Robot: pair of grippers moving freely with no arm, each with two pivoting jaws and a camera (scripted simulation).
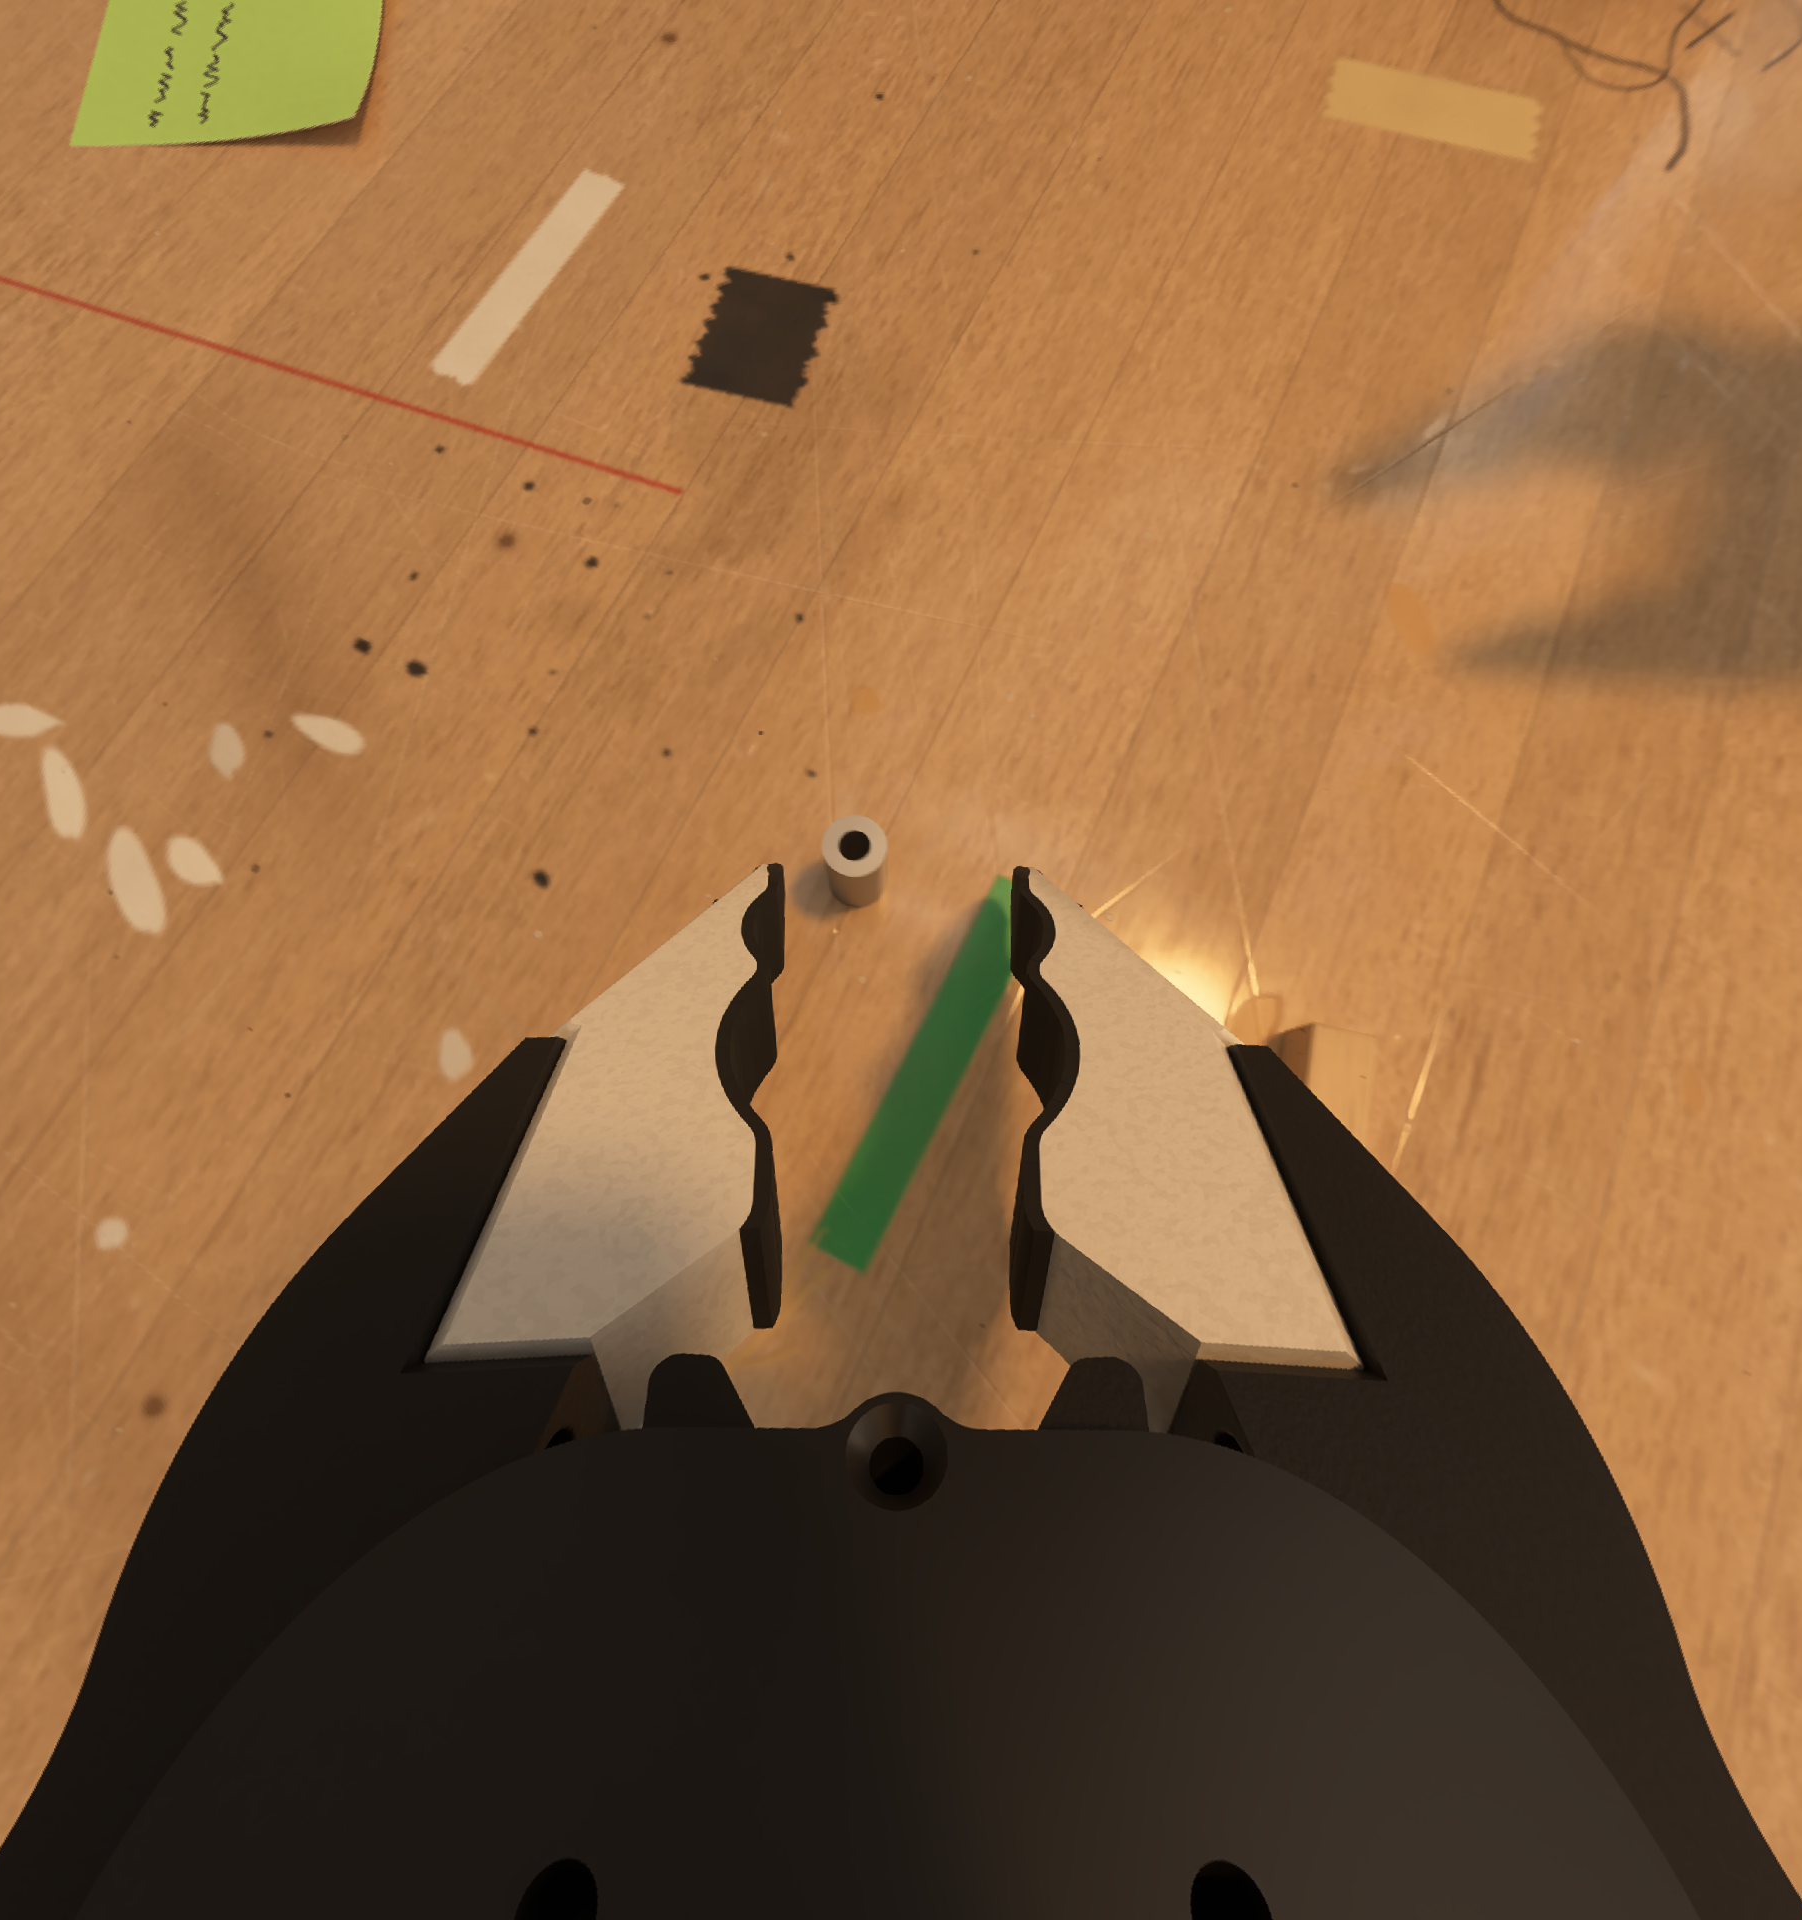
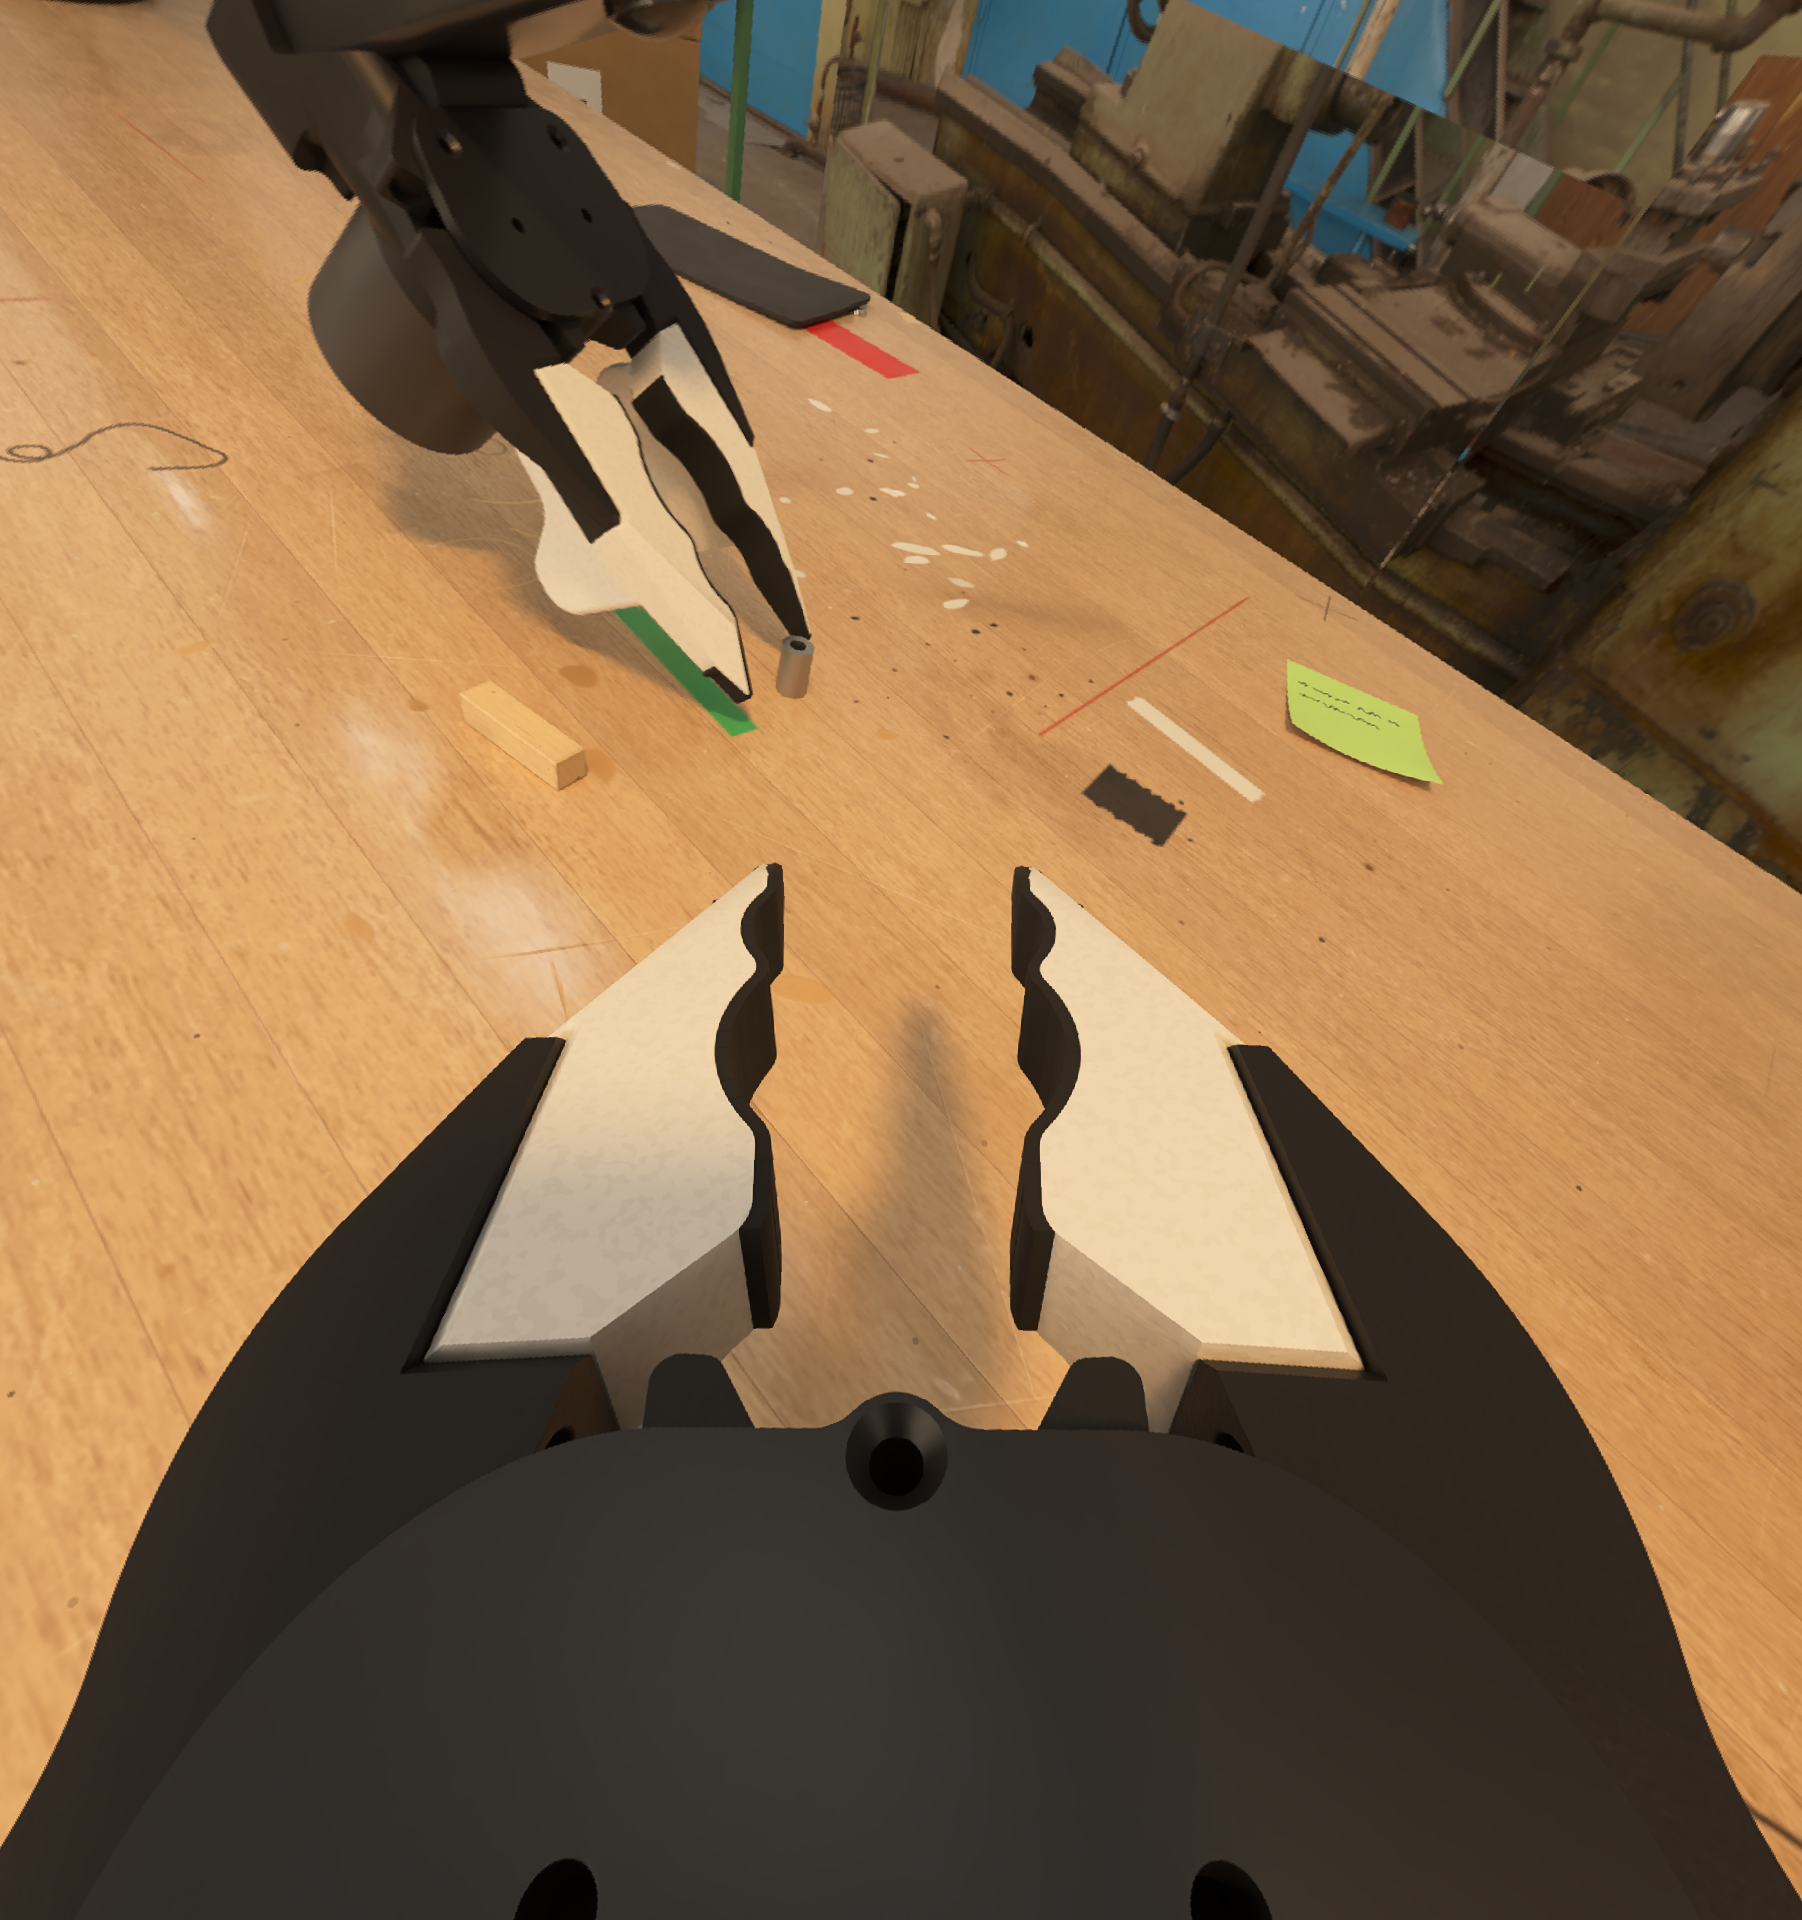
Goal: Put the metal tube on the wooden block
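Observation:
A small grey metal tube (image 1: 854, 860) stands upright on the wooden table, just beyond my left gripper's (image 1: 895, 883) left fingertip. The left gripper is open and empty, low over the table. In the right wrist view the tube (image 2: 794, 666) stands beside the left gripper's (image 2: 772, 660) fingertips. The wooden block (image 2: 523, 736) lies flat on the table, left of the tube; in the left wrist view only a corner of the block (image 1: 1318, 1055) shows behind the right finger. My right gripper (image 2: 895, 883) is open and empty, well short of both.
A green tape strip (image 1: 918, 1081) lies under the left gripper. A green sticky note (image 2: 1356, 722), a white tape strip (image 2: 1193, 748), a black patch (image 2: 1134, 805), a red tape strip (image 2: 861, 347) and a black pad (image 2: 746, 262) lie on the table. The table edge (image 2: 1499, 686) runs along the right, with machinery beyond.

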